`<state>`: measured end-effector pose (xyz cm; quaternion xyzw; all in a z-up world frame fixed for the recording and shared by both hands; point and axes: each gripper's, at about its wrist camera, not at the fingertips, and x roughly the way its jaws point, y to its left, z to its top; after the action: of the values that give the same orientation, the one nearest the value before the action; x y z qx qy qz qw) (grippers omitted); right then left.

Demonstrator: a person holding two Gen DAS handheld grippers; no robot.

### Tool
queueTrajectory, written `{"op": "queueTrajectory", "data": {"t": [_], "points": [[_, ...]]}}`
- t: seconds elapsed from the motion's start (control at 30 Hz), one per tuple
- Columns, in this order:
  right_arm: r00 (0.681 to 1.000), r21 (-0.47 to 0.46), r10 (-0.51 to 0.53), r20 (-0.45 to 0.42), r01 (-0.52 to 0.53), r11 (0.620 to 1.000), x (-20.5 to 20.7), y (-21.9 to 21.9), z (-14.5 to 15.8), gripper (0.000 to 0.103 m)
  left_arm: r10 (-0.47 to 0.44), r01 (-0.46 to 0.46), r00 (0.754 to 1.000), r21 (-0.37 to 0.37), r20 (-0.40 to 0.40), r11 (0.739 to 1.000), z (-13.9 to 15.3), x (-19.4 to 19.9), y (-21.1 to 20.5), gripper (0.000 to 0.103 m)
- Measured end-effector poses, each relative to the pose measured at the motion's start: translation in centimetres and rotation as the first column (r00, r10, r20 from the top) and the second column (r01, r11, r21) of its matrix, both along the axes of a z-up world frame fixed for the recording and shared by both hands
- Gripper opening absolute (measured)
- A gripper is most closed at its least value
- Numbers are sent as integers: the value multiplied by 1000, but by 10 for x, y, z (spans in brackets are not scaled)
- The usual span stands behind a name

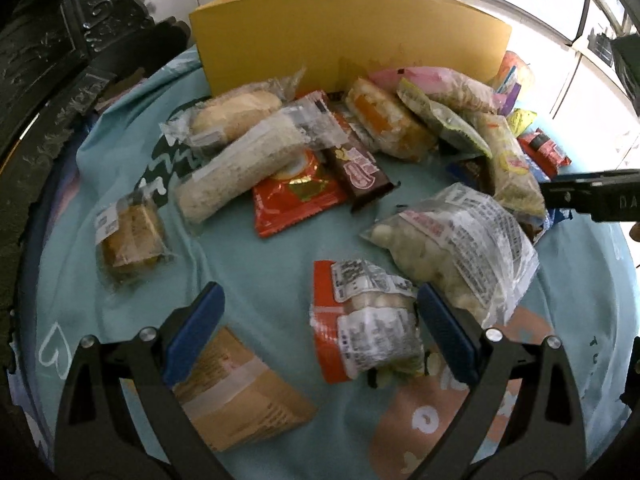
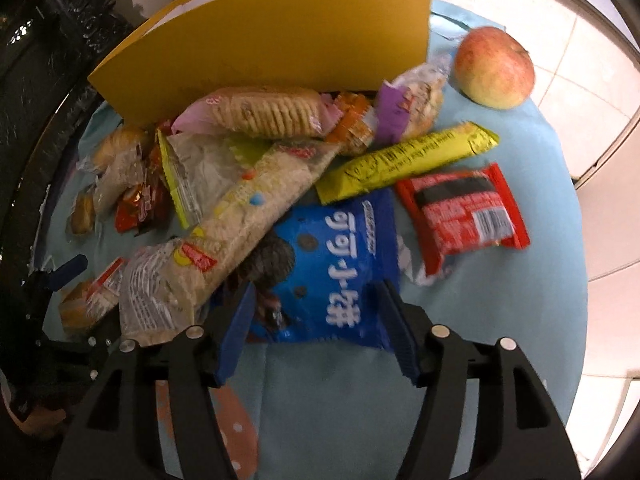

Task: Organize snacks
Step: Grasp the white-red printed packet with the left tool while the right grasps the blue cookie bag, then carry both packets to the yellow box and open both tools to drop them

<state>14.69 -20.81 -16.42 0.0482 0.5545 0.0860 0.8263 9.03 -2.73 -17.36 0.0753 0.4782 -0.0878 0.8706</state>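
Hovering over snack pile on table: left claw [image 1: 320,340] spread wide, nothing pinched; right claw [image 2: 316,330] spread w/ blue cookie pack [image 2: 332,264] between fingers, pads not pressing.

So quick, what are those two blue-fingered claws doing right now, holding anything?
Left gripper: open, holding nothing, over a red-and-clear snack packet.
Right gripper: open, astride a blue cookie bag, not gripping it.
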Motion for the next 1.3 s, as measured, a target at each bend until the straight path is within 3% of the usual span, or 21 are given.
{"op": "queueTrajectory", "data": {"t": [0.1, 0.17, 0.3, 0.33, 0.4, 0.47, 0.57, 0.63, 0.8, 0.9, 1.0, 1.2, 1.3], "points": [[998, -58, 64, -25, -65, 996, 9, 17, -13, 98, 28, -26, 998, 25, -53, 999, -17, 3, 0, 101], [994, -116, 101, -40, -105, 988, 13, 27, -22, 102, 49, -50, 998, -15, -36, 999, -20, 2, 4, 101], [996, -73, 72, -48, -75, 995, 18, 24, -27, 102, 47, -48, 998, -19, -31, 999, -23, 1, 4, 101], [996, -76, 77, -44, -81, 994, 18, 24, -27, 101, 45, -45, 999, -19, -29, 999, -23, 1, 5, 101], [994, -74, 102, -28, -104, 992, 16, 27, -22, 88, 33, -34, 999, -24, -25, 999, -23, -1, 6, 100], [993, -73, 114, -19, -115, 991, 11, 27, -18, 76, 21, -21, 1000, -31, -5, 999, -20, -5, 9, 83], [994, -57, 110, -3, -110, 992, 6, 21, -11, 64, 18, -18, 1000, -35, 7, 999, -15, -8, 14, 69], [994, -56, 114, -4, -114, 992, 0, 17, -8, 61, 35, -35, 999, -46, 5, 998, -12, -10, 21, 57], [991, -64, 129, -20, -130, 989, -25, 4, -7, 60, 30, -30, 1000, -76, -10, 997, -8, -12, 29, 53], [986, -49, 162, -32, -163, 985, -37, -2, -7, 60, 16, -17, 1000, -62, -11, 998, -8, -9, 28, 57], [977, -64, 208, -45, -210, 976, -44, -7, -9, 62, 9, -10, 1000, -28, -11, 1000, -10, -8, 20, 74], [976, -165, 220, -13, -219, 962, -44, 4, -9, 77, 41, -41, 999, -2, -20, 999, -16, -5, 14, 93], [981, -147, 193, -11, -192, 970, -31, 23, -20, 82, 77, -78, 997, -15, -30, 997, -20, -1, 20, 101]]}}
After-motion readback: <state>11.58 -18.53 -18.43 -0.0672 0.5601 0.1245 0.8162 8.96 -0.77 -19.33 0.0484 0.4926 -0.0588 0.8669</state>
